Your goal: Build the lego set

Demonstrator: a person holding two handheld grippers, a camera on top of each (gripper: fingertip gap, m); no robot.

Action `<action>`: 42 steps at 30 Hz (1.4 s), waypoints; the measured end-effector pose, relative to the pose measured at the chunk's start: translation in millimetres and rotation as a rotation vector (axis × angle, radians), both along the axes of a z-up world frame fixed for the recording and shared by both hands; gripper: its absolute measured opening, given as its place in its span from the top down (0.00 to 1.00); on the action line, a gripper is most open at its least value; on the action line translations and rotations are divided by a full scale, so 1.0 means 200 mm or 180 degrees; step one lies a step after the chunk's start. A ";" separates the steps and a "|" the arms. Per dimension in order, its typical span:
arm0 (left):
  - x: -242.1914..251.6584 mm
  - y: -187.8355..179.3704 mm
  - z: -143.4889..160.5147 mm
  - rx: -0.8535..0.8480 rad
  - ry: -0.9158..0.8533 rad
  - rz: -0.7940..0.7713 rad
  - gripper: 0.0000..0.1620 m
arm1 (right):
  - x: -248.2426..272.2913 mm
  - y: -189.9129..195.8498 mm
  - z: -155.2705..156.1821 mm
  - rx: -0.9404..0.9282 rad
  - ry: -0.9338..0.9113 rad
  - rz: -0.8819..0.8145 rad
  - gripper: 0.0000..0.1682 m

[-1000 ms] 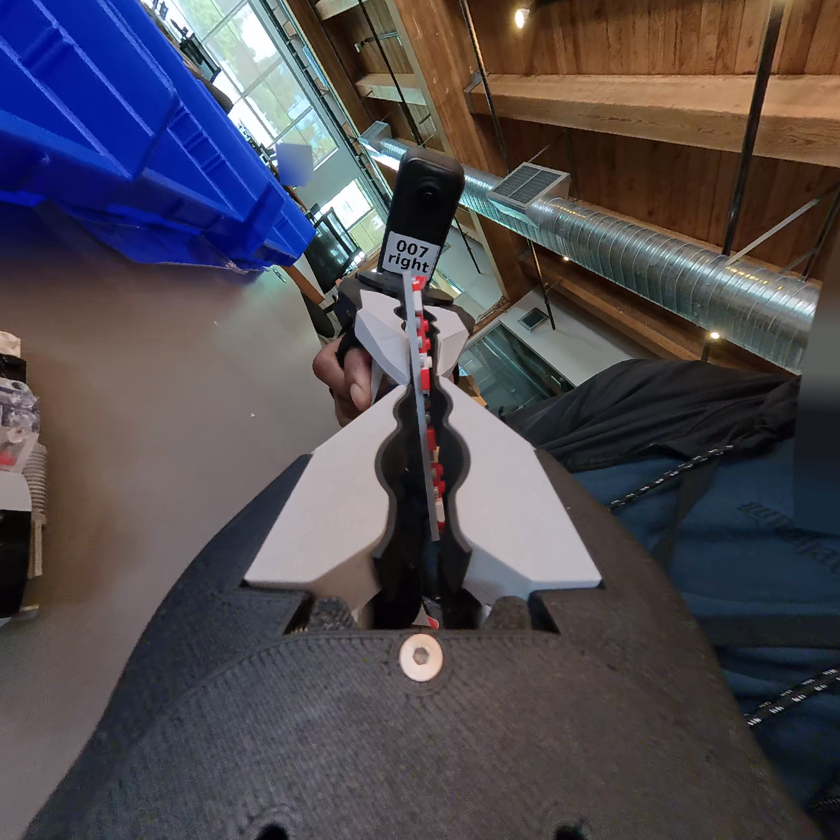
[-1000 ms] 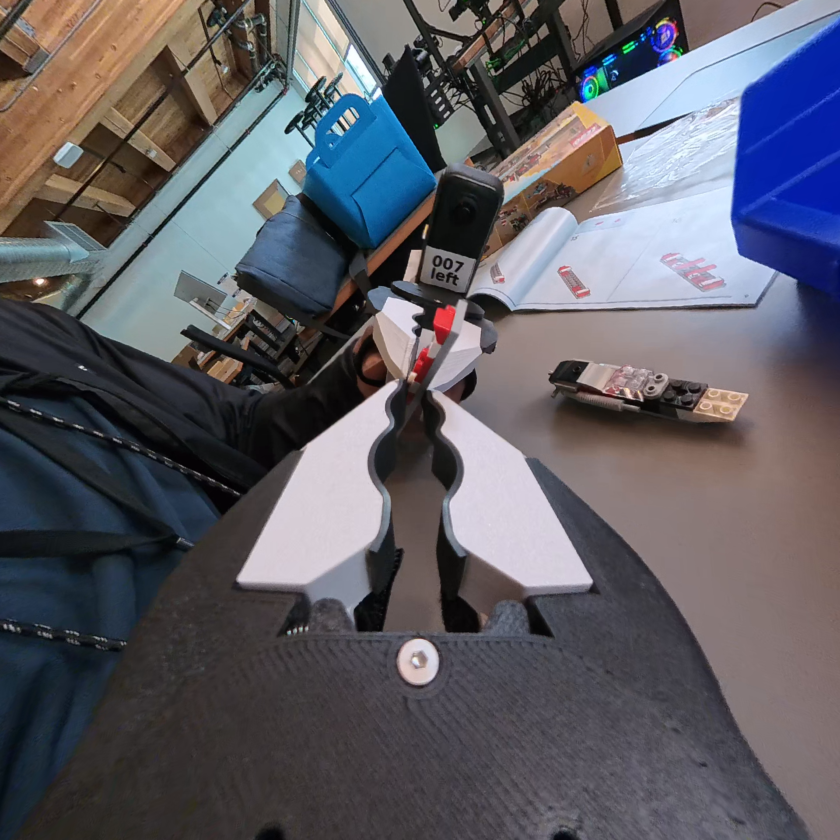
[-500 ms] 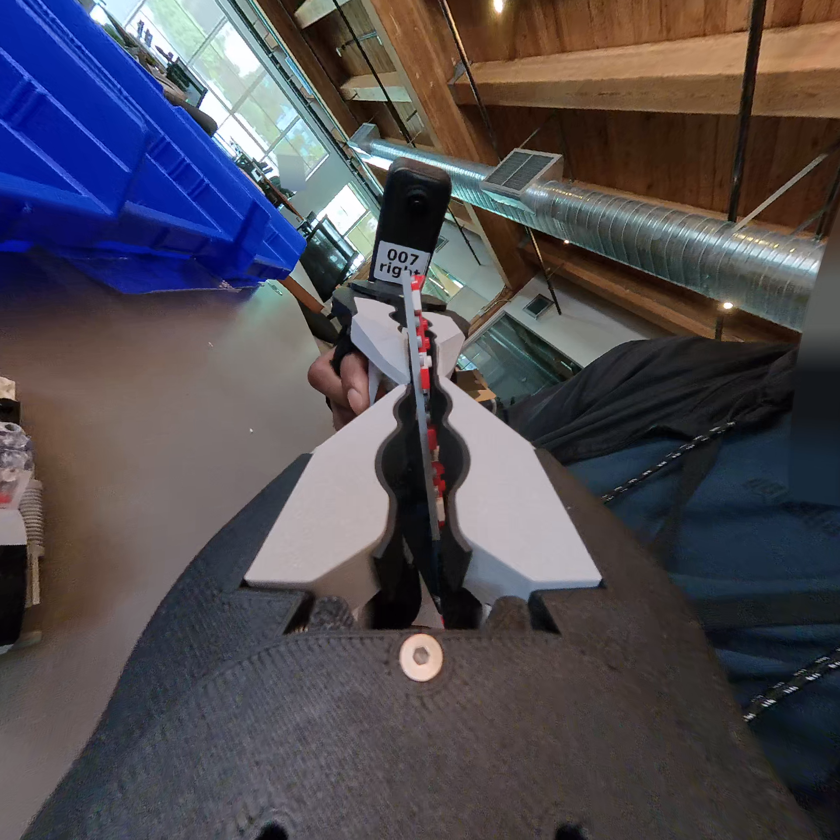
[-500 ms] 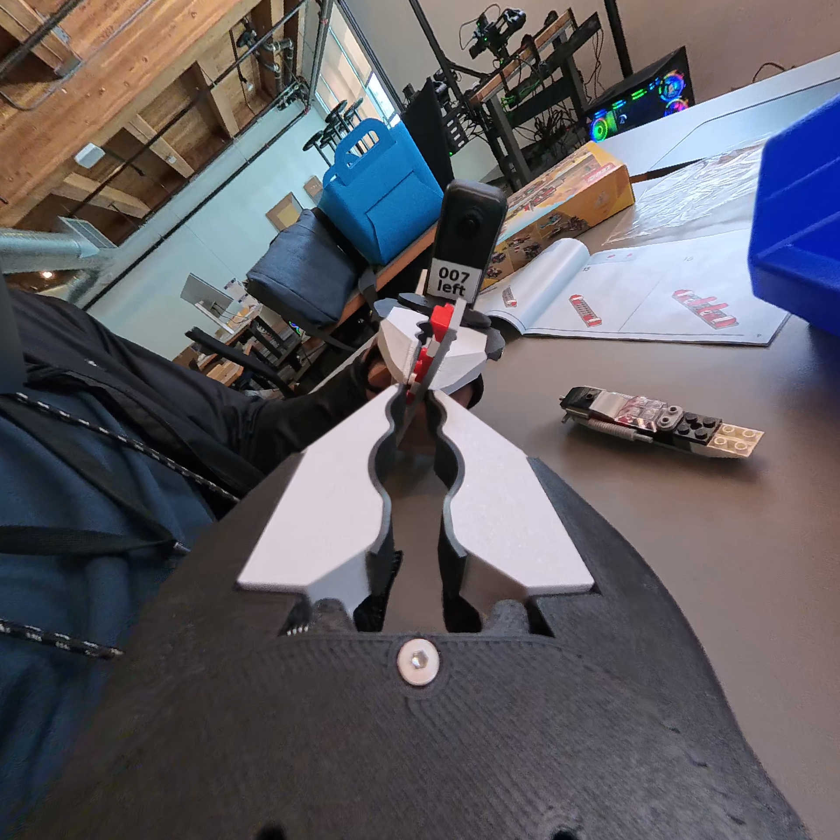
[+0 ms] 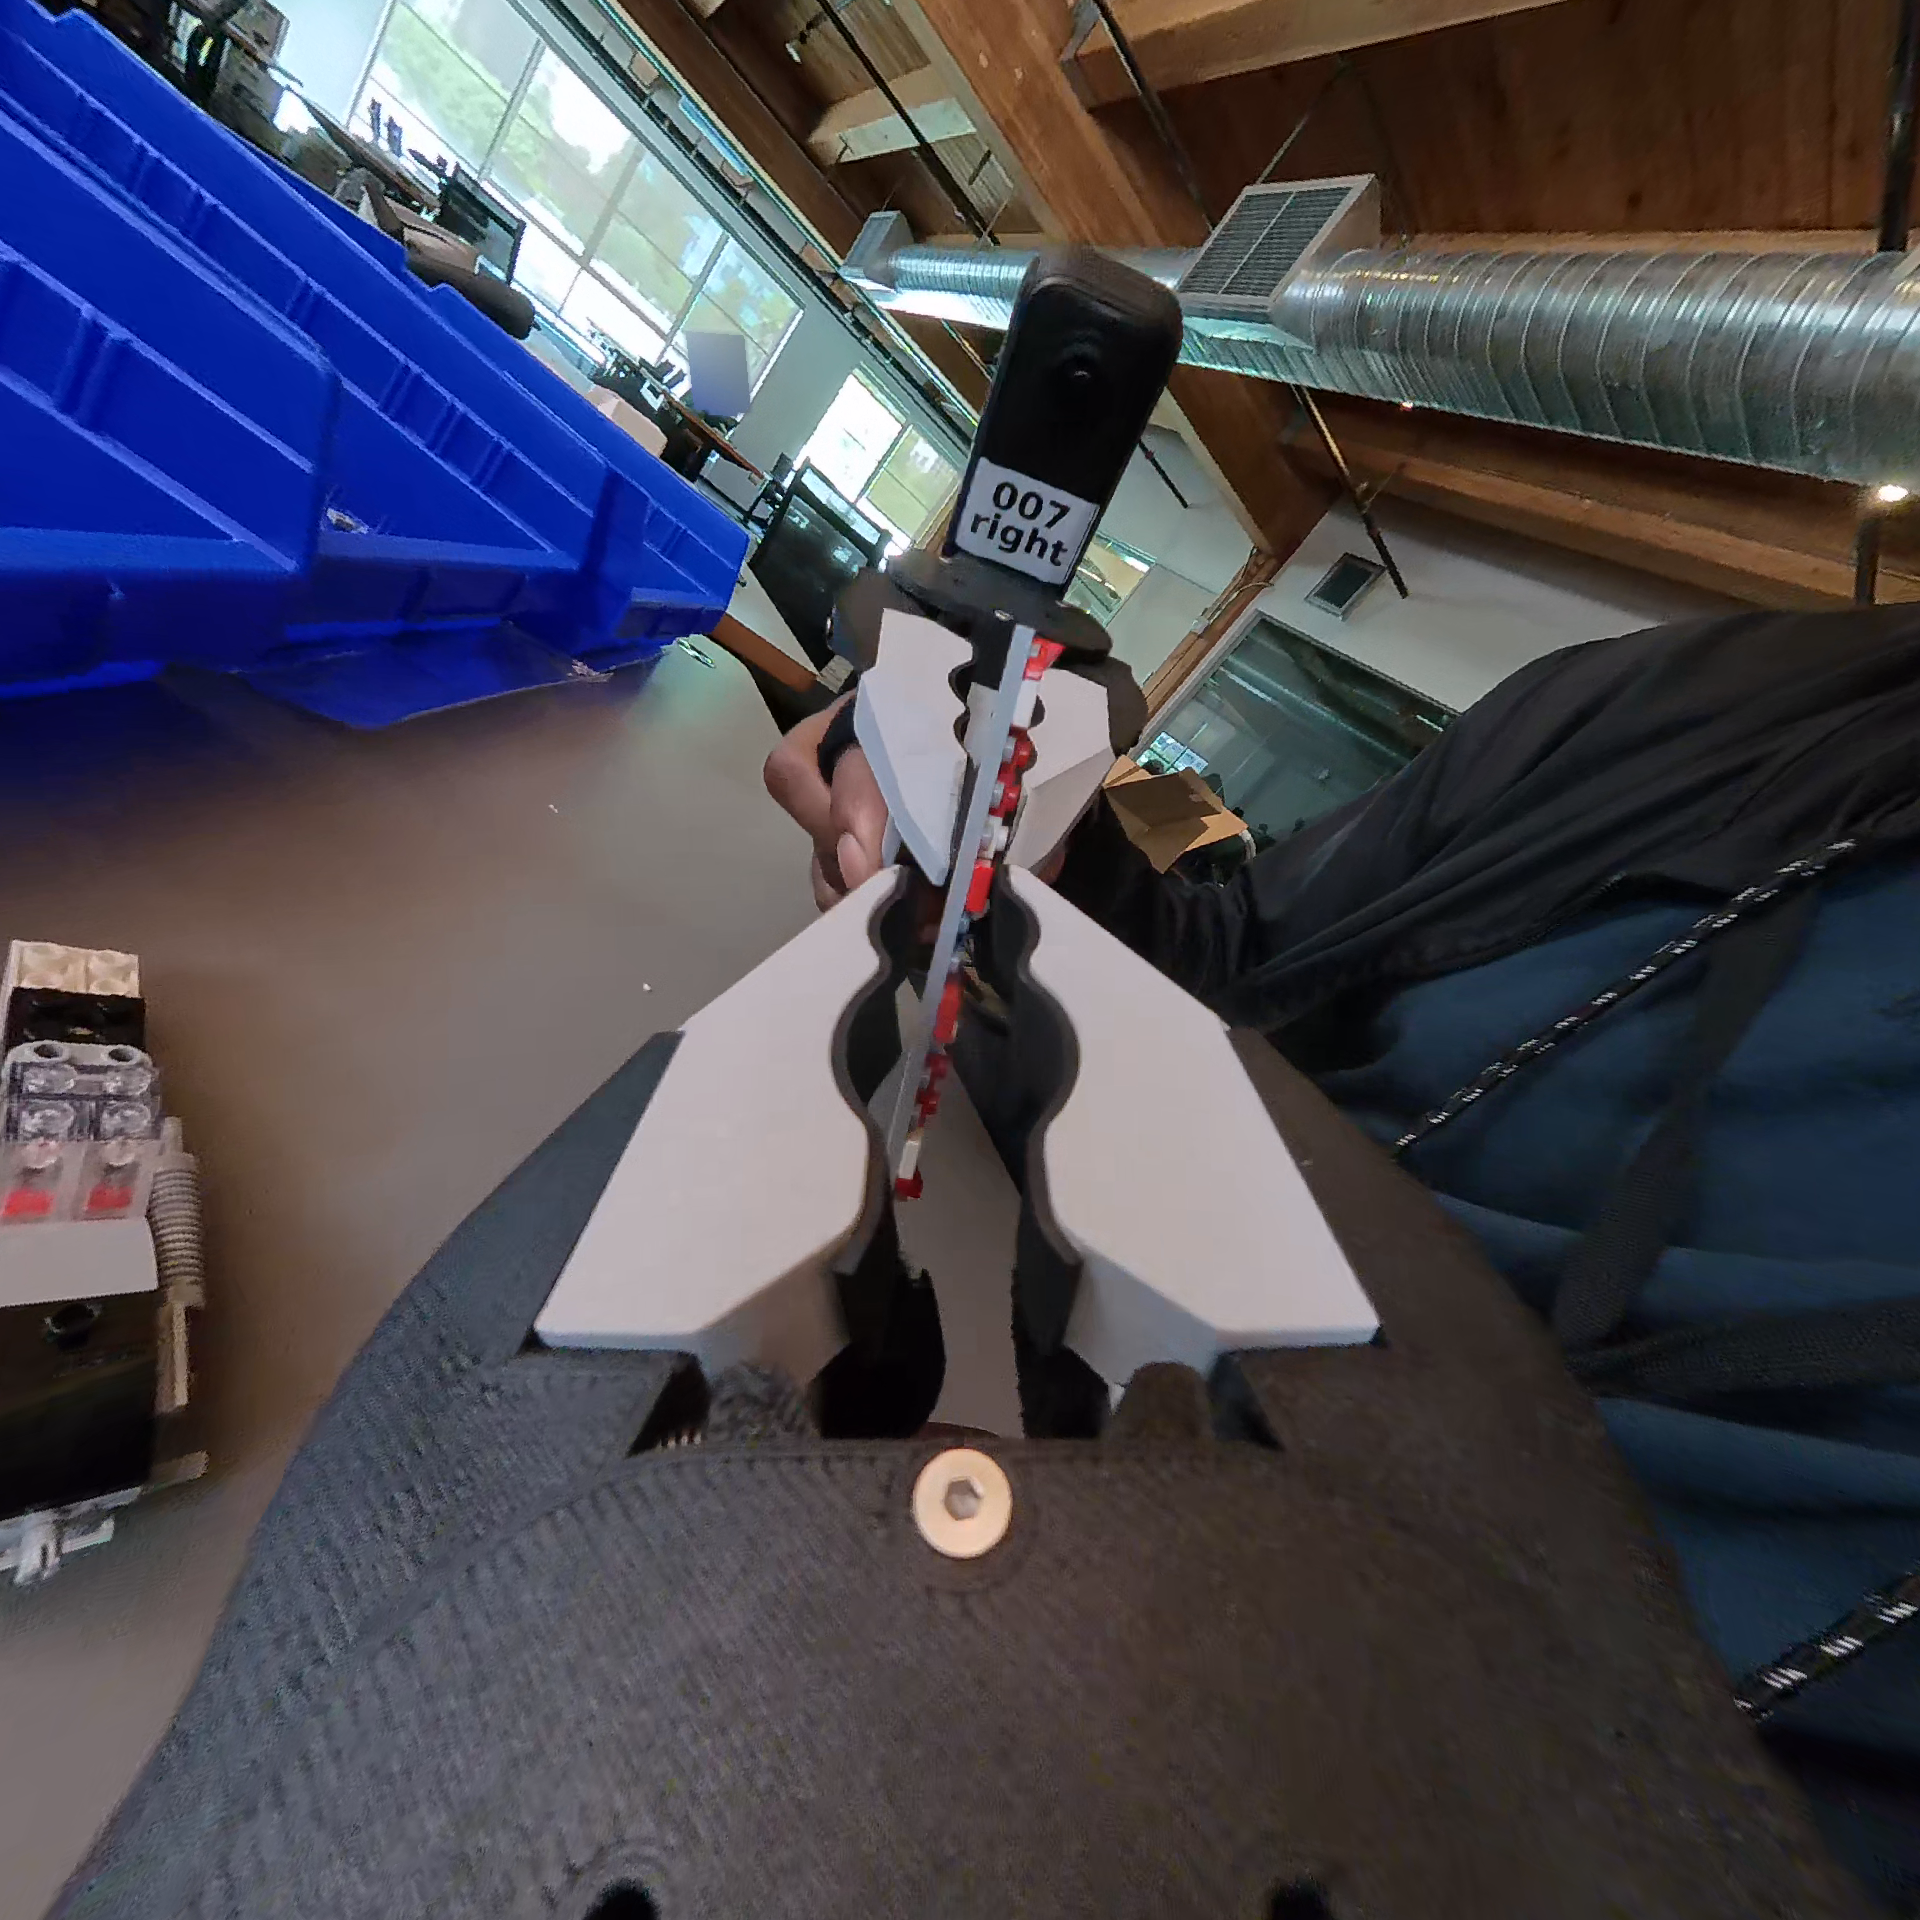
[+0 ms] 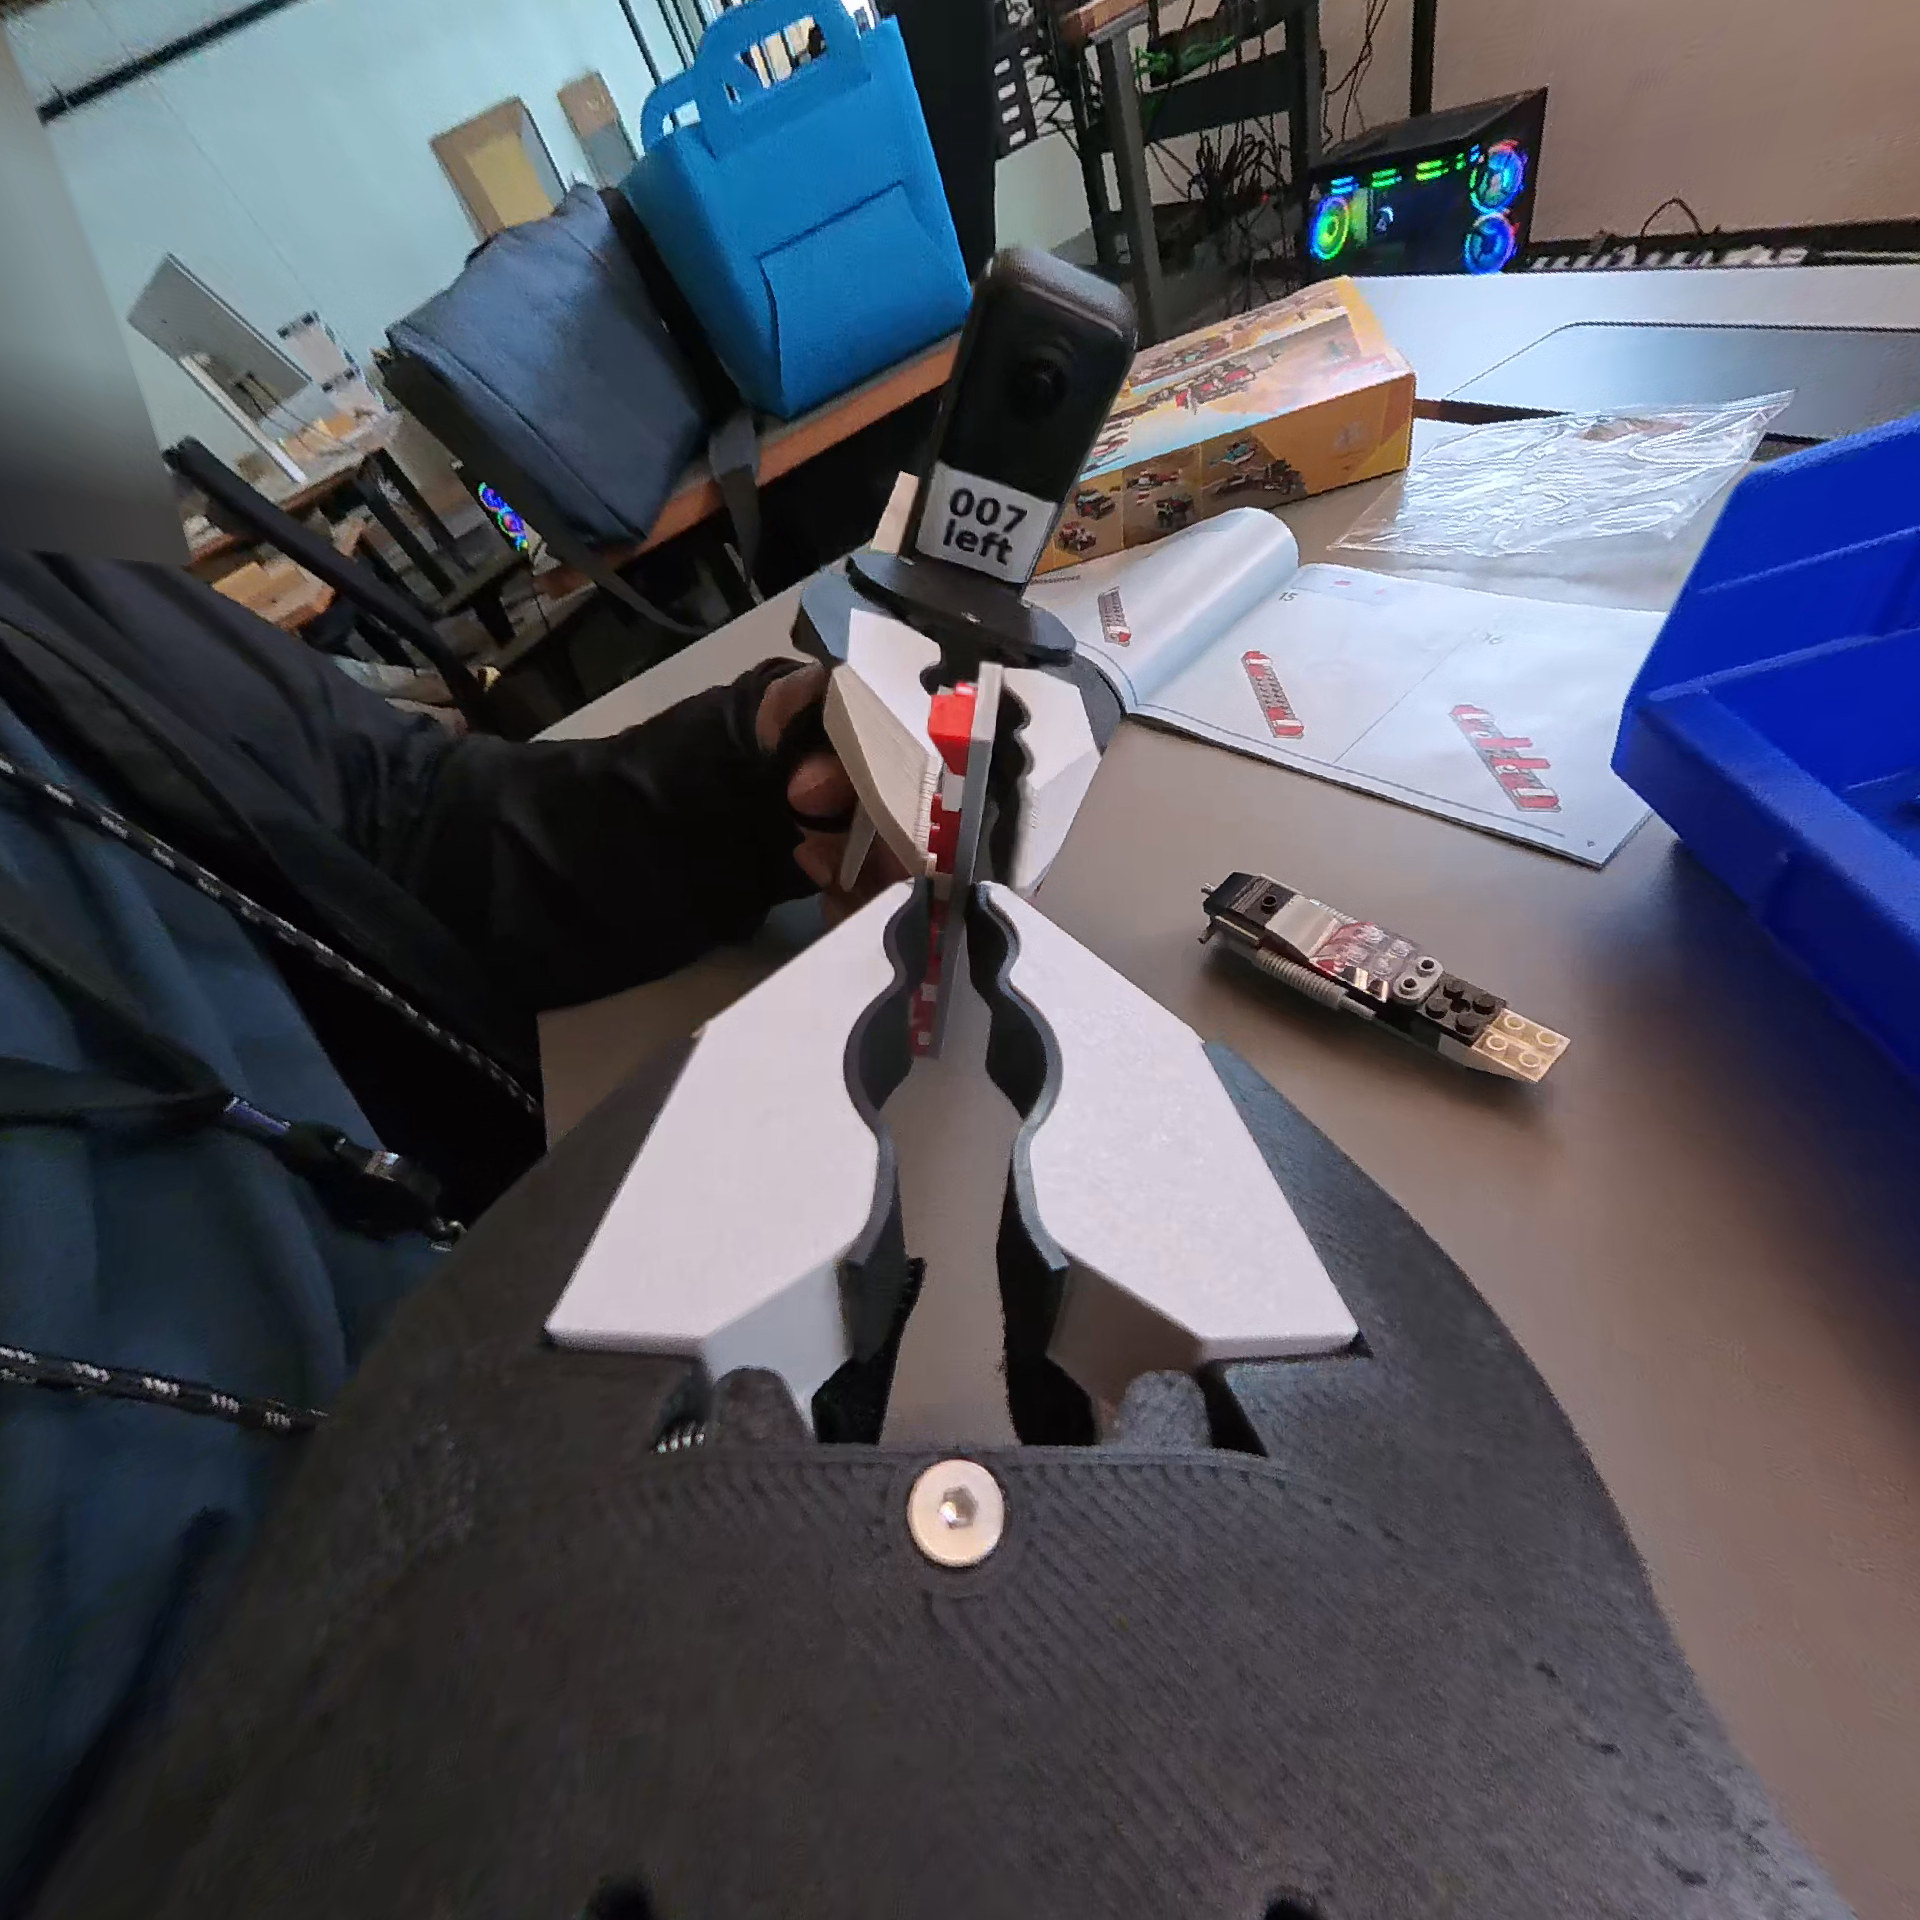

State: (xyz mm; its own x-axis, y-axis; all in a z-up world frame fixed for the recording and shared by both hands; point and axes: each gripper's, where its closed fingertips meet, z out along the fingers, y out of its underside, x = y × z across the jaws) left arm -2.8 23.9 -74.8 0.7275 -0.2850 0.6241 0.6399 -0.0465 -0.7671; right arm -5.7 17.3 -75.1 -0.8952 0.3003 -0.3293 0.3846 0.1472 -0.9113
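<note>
The two grippers faced each other nose to nose above the tabletop (image 6: 1351, 1299), sharing a long grey plate studded with red and white bricks (image 5: 961, 935), probably so one could brace it while the other pressed or took over. The left gripper (image 5: 940, 883) pinched the plate at its tips, its jaws nearly closed. The right gripper (image 6: 948, 894) likewise clamped the opposite end. A half-built black model (image 6: 1371, 971) lay near the instruction booklet (image 6: 1382, 707).
</note>
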 end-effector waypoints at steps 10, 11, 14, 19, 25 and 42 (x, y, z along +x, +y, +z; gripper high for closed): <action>0.01 -0.01 0.01 0.0095 -0.0017 -0.0086 0.96 | 0.02 -0.01 0.00 -0.0027 -0.0102 0.0090 0.96; 0.01 -0.01 0.01 0.0100 -0.0058 -0.0078 0.96 | 0.01 -0.01 0.00 -0.0051 -0.0125 0.0078 0.96; -0.04 -0.01 0.01 0.0133 -0.0366 -0.0014 0.96 | -0.04 -0.01 0.00 -0.0173 -0.0182 -0.0088 0.95; -0.15 -0.03 -0.04 0.0068 -0.0888 0.0169 0.96 | -0.14 0.05 -0.05 -0.0231 -0.0373 -0.0437 0.88; -0.18 -0.04 -0.07 0.0008 -0.0971 0.0284 0.96 | -0.23 0.12 -0.20 0.0134 -0.0315 -0.0766 0.85; -0.20 -0.08 -0.18 -0.0588 -0.0501 0.0397 0.96 | -0.29 0.16 -0.30 0.0168 -0.0216 -0.0981 0.81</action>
